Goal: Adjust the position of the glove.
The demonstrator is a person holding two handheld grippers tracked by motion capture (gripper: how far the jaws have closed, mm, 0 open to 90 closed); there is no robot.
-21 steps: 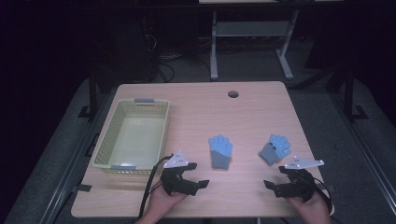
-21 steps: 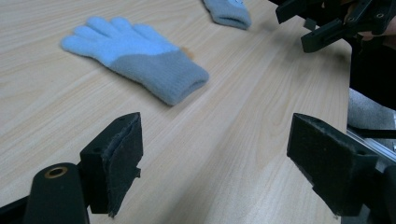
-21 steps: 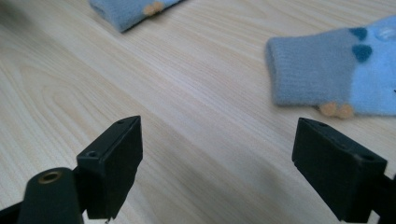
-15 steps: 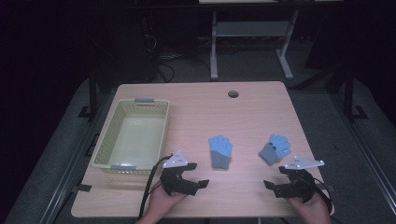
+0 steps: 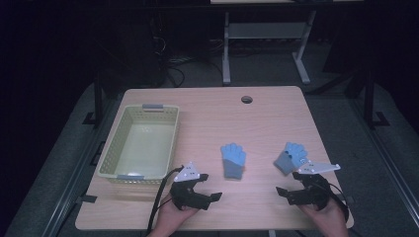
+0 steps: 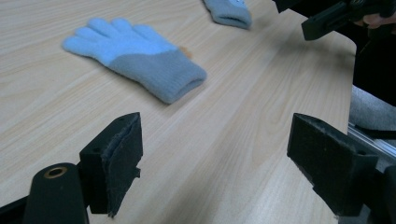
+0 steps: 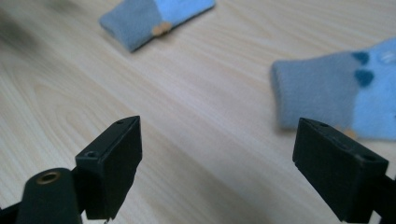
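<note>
Wooden table (image 5: 207, 106), two unlabelled blue gloves (image 5: 232, 160), yellow basket (image 5: 111, 148)

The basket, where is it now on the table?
In the high view, the basket sits at the table's left side, just beyond the left gripper, left of the nearer glove.

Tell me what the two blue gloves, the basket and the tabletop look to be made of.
Gloves: the middle glove and the right glove look like soft knit, probably fleecy yarn, with a fuzzy matte surface and ribbed grey cuffs. Basket: likely moulded plastic, pale yellow-green, with perforated lattice walls. Tabletop: light wood-grain, probably smooth laminate.
</note>
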